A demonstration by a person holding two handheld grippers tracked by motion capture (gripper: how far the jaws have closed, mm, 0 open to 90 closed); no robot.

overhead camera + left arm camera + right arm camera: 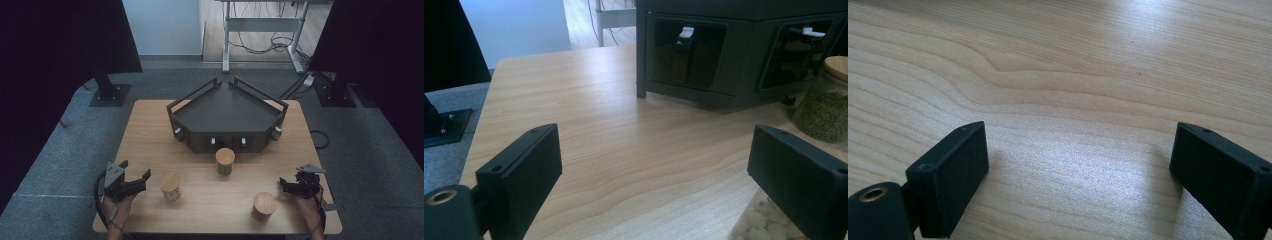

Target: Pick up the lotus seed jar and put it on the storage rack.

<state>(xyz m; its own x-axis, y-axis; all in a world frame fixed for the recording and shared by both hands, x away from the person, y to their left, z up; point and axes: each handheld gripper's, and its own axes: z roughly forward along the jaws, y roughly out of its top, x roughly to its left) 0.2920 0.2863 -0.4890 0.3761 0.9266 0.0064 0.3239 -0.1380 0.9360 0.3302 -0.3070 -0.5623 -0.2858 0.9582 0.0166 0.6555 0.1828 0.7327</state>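
Three round glass jars with wooden lids on light wooden desk point(150, 125): jar of pale pieces point(170, 187) toward near-left corner, jar of green grains point(225, 161) mid-desk just before dark angular tray cabinet with small knobs point(227, 120), third jar point(263, 206) by near edge toward right. Left gripper point(137, 184) low near left edge, jaws spread, empty, pale-pieces jar just beside one jaw. Right gripper point(287, 186) near right edge, jaws spread over bare wood. Risks, judged: off-centre closing could nudge or tip nearest jar; smooth glass could slip; third jar could roll off near edge.
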